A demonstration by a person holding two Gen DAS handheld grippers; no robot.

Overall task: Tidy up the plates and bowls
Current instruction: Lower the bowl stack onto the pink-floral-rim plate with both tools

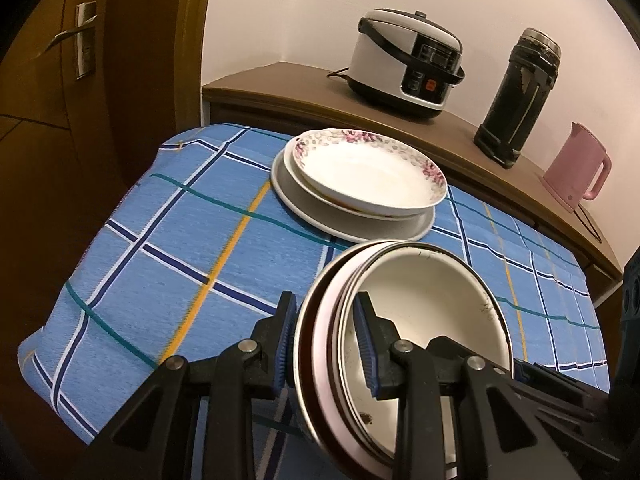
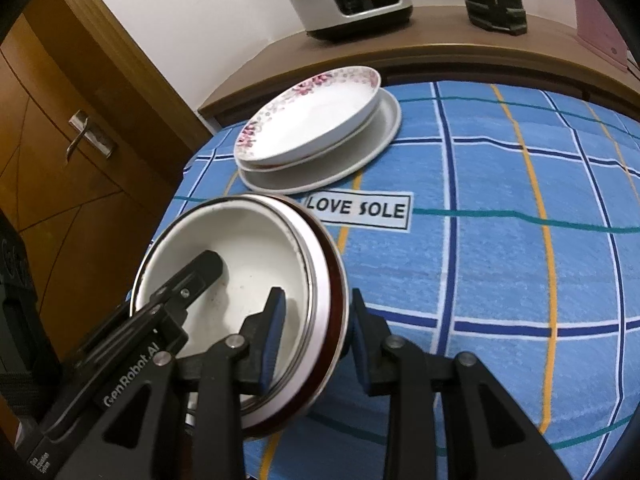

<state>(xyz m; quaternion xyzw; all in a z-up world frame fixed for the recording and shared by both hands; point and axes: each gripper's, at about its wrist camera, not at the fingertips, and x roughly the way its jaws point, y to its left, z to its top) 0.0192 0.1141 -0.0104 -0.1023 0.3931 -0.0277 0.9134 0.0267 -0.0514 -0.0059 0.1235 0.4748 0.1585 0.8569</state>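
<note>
A stack of nested bowls (image 1: 432,300), white inside with dark and pink rims, hangs tilted over the blue checked tablecloth (image 1: 180,248). My left gripper (image 1: 325,304) is shut on its left rim, one pad inside and one outside. My right gripper (image 2: 317,300) is shut on the opposite rim of the same bowls (image 2: 248,248). The right wrist view also shows the left gripper's inner finger (image 2: 200,268) lying in the top bowl. Beyond the bowls, a floral-rimmed deep plate (image 1: 372,172) rests on wider white plates (image 1: 312,204) on the table.
A wooden sideboard behind the table carries a rice cooker (image 1: 404,64), a dark thermos (image 1: 516,96) and a pink kettle (image 1: 576,168). A wooden door (image 1: 60,80) is at the left. A "LOVE SOLE" label (image 2: 358,208) lies on the cloth near the plates (image 2: 316,120).
</note>
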